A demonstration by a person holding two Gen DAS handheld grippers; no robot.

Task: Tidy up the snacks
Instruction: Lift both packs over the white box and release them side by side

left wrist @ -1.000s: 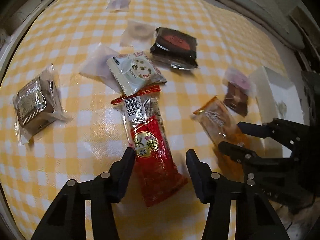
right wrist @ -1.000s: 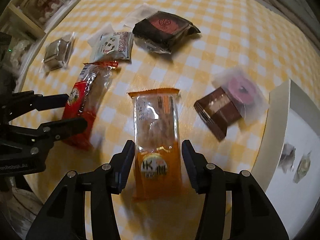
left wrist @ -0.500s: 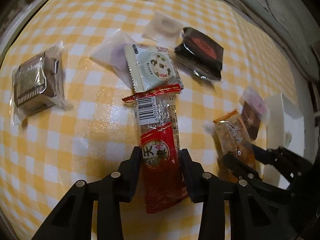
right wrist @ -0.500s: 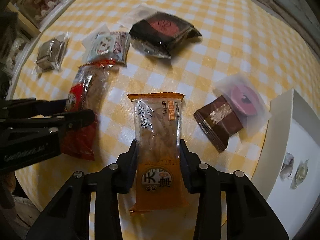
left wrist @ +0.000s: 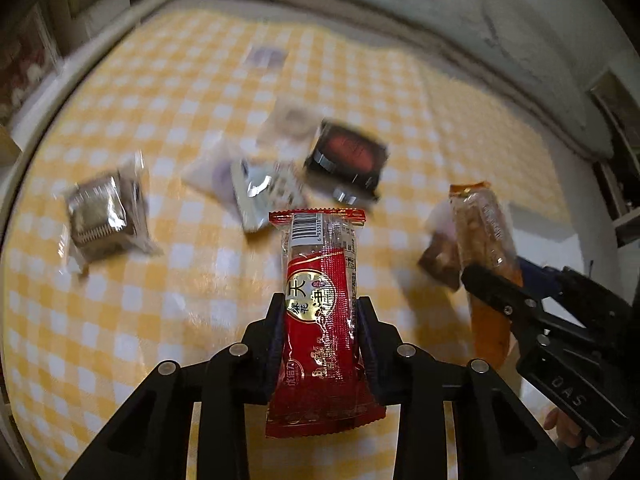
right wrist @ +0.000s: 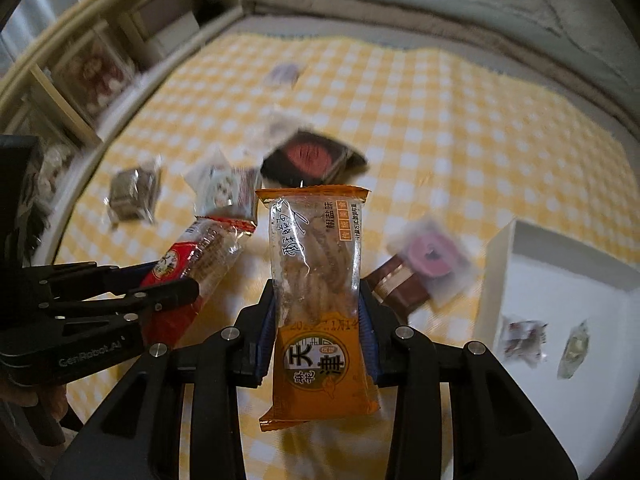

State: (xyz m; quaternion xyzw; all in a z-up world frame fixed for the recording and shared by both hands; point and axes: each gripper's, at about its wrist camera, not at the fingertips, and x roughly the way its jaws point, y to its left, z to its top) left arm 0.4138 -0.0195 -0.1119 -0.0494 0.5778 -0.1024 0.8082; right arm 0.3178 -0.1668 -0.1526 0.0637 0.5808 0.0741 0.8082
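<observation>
You have a table [left wrist: 120, 320] in front of you, covered with a yellow-and-white checked cloth [right wrist: 460, 128]. On it, to your left, lies a brown cake in a clear wrapper [left wrist: 102, 216]. Nearer the middle a white snack packet [left wrist: 266, 192] lies partly over a pale, frosted pouch [left wrist: 208, 170]. Just beside them sits a black packet with a red round label [left wrist: 348, 156], with another clear pouch [left wrist: 290, 124] touching its far side. A small pale packet [left wrist: 266, 57] lies alone toward the far edge. On your right, a brown bar [right wrist: 398, 286] and a pink ring-shaped sweet in a clear wrapper [right wrist: 432, 256] lie together, next to a white tray [right wrist: 494, 272].
</observation>
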